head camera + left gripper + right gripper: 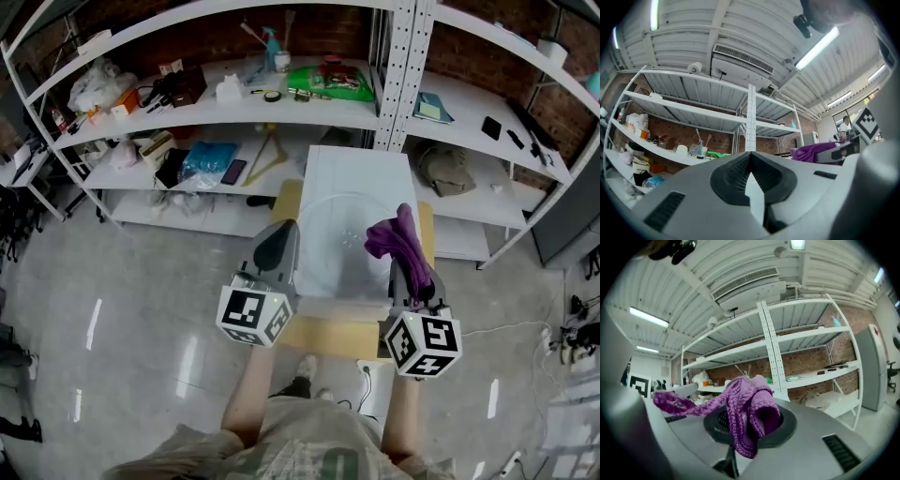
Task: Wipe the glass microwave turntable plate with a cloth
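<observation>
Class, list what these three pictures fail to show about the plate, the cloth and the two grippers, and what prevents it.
- Round clear glass turntable plate: in the head view it is only a faint outline, its right edge hidden by the purple knitted cloth. Both gripper views miss it.
- Right gripper pad faces: right gripper view, the cloth covers them.
- Left gripper height above the plate: the head view looks steeply down.
- Items on the white shelves: head view, too small.

No readable text shows anywhere; the gripper cubes carry only black-and-white square markers, not lettering.
</observation>
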The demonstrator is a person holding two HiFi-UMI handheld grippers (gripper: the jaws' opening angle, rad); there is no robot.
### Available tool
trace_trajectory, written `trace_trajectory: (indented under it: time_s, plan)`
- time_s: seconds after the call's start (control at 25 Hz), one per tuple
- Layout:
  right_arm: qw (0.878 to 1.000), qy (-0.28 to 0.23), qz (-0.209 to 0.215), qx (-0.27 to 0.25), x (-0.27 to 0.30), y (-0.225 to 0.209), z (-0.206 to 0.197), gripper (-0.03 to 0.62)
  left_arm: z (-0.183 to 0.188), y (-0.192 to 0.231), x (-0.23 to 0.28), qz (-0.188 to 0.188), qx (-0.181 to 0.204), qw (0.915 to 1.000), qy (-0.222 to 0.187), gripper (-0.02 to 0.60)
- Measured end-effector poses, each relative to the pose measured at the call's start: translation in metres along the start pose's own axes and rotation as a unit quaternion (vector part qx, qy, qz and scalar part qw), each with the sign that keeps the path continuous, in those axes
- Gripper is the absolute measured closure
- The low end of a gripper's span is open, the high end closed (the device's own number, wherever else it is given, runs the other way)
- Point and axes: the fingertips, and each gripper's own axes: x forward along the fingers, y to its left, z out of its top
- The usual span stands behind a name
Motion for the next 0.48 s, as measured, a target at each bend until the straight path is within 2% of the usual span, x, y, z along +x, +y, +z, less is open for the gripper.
trace_trajectory:
  time_s: [0.08,0.24,0.48]
  plan:
    - [1.000,-0.009,0.011,0.021,-0.012,0.007,-0.007,0.543,-0.002,-0.010,-0.012,-0.006,0.004,1.0000,-0.003,0.580]
    - [0.999,-0.001,0.018,0.031,-0.033,0.011,-0.024,0.543,-0.002,-0.015,-0.033,-0.001,0.001,1.0000,-0.006,0.580]
    - [0.998,0.000,0.029,0.048,-0.078,0.017,-0.038,0.543,0.005,-0.039,-0.067,0.013,0.024,0.9996,-0.003,0.580]
